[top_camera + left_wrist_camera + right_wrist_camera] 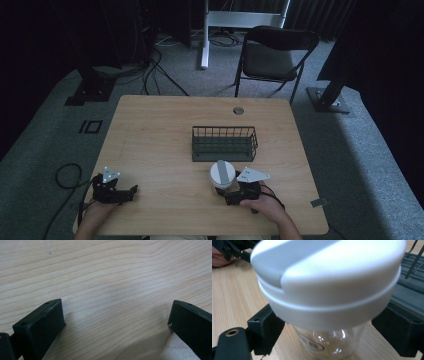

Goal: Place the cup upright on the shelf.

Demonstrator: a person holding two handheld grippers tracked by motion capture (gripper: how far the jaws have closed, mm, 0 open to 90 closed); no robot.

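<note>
A clear plastic cup [222, 173] with a white and grey lid stands on the wooden table [160, 130], near the front and right of centre. My right gripper [225, 191] comes at it from the near side. In the right gripper view the cup [329, 277] sits close up between the two black jaws of my right gripper [328, 326], which press on its clear body below the lid. My left gripper [131, 194] rests at the table's front left. It [117, 315] is open, with bare wood between its jaws.
A dark wire basket [225, 143] stands just behind the cup, and its edge [409, 297] shows to the cup's right. A round cable hole [238, 110] sits near the far edge. A folding chair [275, 50] stands beyond the table.
</note>
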